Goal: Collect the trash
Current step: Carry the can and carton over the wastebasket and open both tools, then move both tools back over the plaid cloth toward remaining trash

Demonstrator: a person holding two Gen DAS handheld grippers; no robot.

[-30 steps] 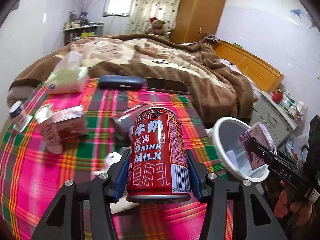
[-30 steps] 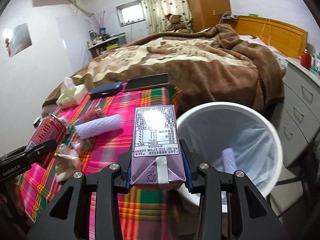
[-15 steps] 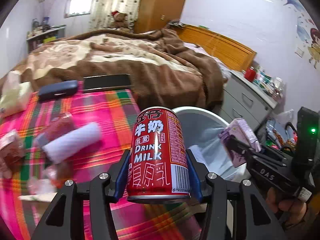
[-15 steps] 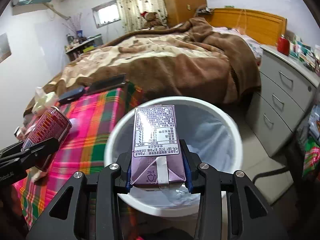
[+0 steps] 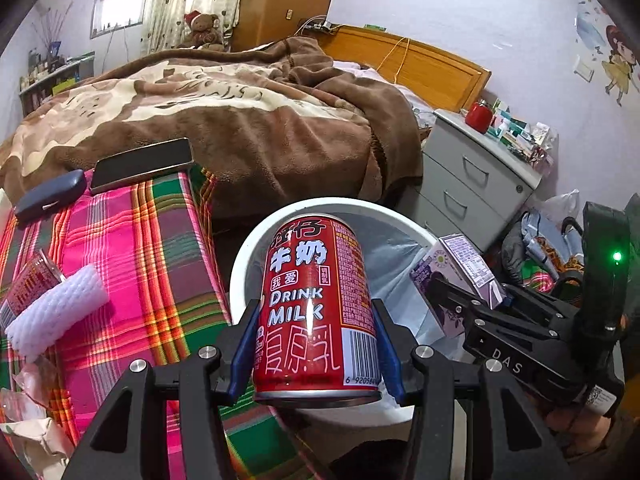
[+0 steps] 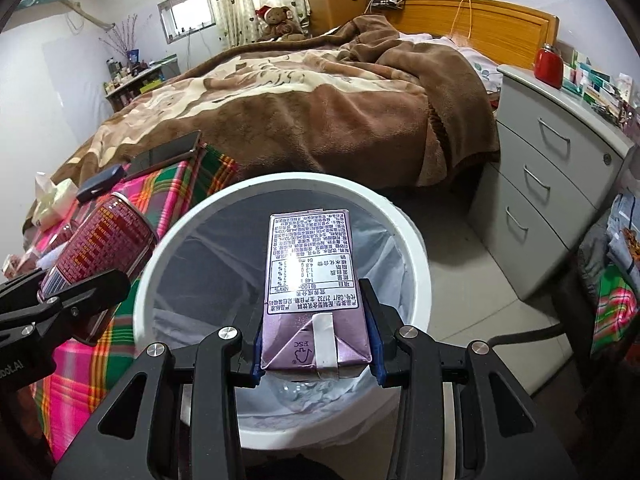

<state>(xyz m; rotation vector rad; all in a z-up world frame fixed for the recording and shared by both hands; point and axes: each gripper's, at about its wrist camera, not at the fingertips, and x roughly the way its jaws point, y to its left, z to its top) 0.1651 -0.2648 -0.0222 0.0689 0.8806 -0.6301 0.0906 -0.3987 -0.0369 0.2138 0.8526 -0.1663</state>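
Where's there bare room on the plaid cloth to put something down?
The free patch on the plaid cloth runs between the phone and the white foam sleeve, out to the bin-side edge. The near left corner is crowded with crumpled wrappers.

A table covered by a pink, green and orange plaid cloth (image 5: 132, 248) is seen. On it are laid a dark blue oblong case (image 5: 50, 196), a flat black tablet (image 5: 142, 165), a white foam-mesh sleeve (image 5: 56, 314) and crumpled paper scraps (image 5: 30, 428).
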